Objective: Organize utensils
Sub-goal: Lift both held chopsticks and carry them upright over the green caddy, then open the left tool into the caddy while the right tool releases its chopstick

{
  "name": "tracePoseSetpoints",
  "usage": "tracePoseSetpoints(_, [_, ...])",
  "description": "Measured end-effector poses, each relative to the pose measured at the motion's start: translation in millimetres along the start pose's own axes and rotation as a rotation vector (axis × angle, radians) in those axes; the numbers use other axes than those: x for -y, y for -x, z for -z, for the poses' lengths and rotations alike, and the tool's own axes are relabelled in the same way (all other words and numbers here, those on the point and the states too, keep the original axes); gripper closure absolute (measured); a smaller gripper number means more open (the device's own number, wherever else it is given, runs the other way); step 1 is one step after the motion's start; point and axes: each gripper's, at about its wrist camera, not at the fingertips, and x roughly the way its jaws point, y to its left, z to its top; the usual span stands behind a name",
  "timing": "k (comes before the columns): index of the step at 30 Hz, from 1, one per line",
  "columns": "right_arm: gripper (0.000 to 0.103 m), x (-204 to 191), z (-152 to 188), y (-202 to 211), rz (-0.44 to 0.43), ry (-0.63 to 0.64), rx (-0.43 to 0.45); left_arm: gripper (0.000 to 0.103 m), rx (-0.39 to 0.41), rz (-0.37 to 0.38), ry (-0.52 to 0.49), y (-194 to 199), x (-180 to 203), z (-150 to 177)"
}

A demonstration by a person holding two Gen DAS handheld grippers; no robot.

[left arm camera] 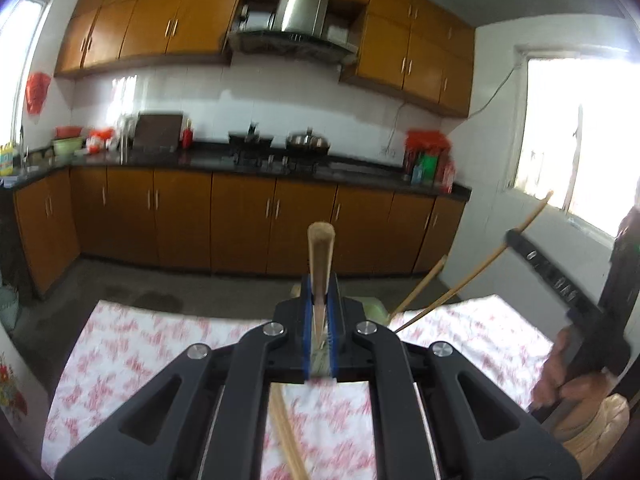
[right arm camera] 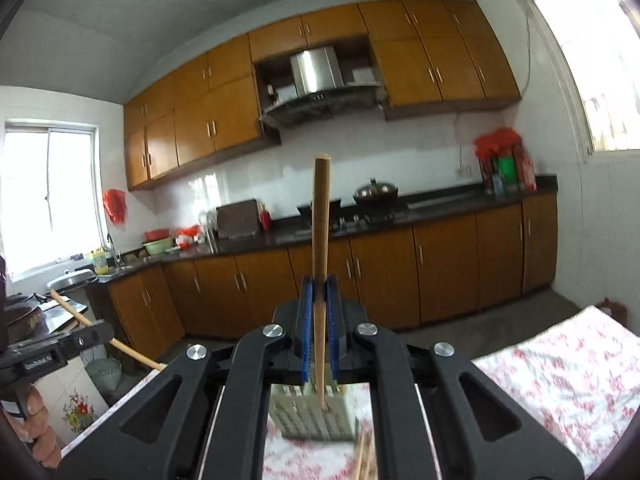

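Both jaws are clamped: your left gripper (left arm camera: 320, 312) pinches a wooden chopstick (left arm camera: 320, 256) between its blue pads (left arm camera: 307, 320), the stick poking up and forward past the fingertips, and your right gripper (right arm camera: 319, 320) pinches a second chopstick (right arm camera: 321, 248) the same way, upright, its lower tip reaching down toward the slotted utensil holder (right arm camera: 312, 416) that sits on the table right below the jaws. In the left wrist view part of a pale green holder (left arm camera: 374, 308) shows just behind the gripper body, partly hidden. More loose chopsticks (left arm camera: 286, 432) lie on the floral tablecloth (left arm camera: 120, 340) under your left gripper, and a blurred bundle of chopstick ends (right arm camera: 366, 458) lies just beside the holder in the right view. The right-hand tool shows at the right edge of the left view, hand (left arm camera: 568, 376) wrapped on its handle, with its chopstick crossing toward the window; the left-hand tool shows at the left edge of the right view with its stick sticking out. Behind the table: orange-brown base cabinets (left arm camera: 240, 224), dark counter (right arm camera: 440, 204), stove with a lidded wok (right arm camera: 376, 192), range hood (right arm camera: 316, 68), wall cabinets, bright windows (right arm camera: 48, 196).
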Motion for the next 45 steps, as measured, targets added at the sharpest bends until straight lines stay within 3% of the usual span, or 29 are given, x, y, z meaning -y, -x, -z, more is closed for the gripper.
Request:
tracePoseSetpoints(3, [0.095, -5.6, -2.1, -12.5, 0.004, 0.018, 0.038, 0.095, 0.067, 0.001, 0.0, -7.4, 11.7, -14.5])
tracePoseSetpoints(8, [0.095, -9.2, 6.9, -37.3, 0.019, 0.046, 0.044, 0.095, 0.078, -0.028, -0.039, -41.2, 26.5, -18.1])
tracePoseSetpoints(14, [0.095, -6.2, 30.7, -61.0, 0.037, 0.052, -0.051, 0.095, -0.037, -0.024, -0.042, -91.9, 29.5, 6.6])
tracePoseSetpoints(20, [0.095, -4.5, 42.9, -68.5, 0.049, 0.048, -0.116, 0.095, -0.093, -0.015, -0.009, -119.6, 17.7, 20.4])
tracePoseSetpoints(23, [0.09, -7.3, 40.3, -63.3, 0.04, 0.046, -0.123, 0.093, -0.091, -0.006, 0.01, -122.6, 13.3, 23.4])
tracePoseSetpoints(24, [0.084, -8.3, 39.2, -63.4, 0.039, 0.048, -0.121, 0.091, -0.087, -0.003, 0.014, -121.6, 11.3, 23.4])
tracePoseSetpoints(26, [0.064, -8.0, 32.3, -55.3, 0.034, 0.05, -0.098, 0.077, -0.073, -0.001, 0.024, -115.6, 8.6, 22.3])
tracePoseSetpoints(30, [0.063, -5.6, 20.6, -22.8, 0.036, 0.055, -0.037, 0.071, -0.02, 0.007, 0.054, -87.2, -0.9, 17.6])
tracePoseSetpoints(33, [0.063, 9.1, 27.3, -1.6, 0.067, 0.042, -0.051, 0.069, -0.002, -0.015, 0.069, -57.2, -15.1, 26.9])
tracePoseSetpoints(37, [0.064, 38.6, 76.2, -9.6, 0.134, 0.025, -0.272, 0.066, -0.071, -0.1, 0.037, -44.2, -32.9, 65.1])
tracePoseSetpoints(39, [0.08, 55.1, 123.0, -27.7, 0.142, -0.003, -0.477, 0.066, -0.157, -0.137, 0.027, -52.2, -42.7, 93.5])
tracePoseSetpoints(41, [0.088, 65.7, 164.3, -38.7, 0.124, -0.042, -0.632, 0.071, -0.271, -0.155, 0.048, -66.0, -55.2, 126.0])
tracePoseSetpoints(45, [0.088, 68.7, 214.4, -43.3, 0.115, -0.081, -0.76, 0.08, -0.406, -0.155, 0.088, -80.2, -66.2, 174.6])
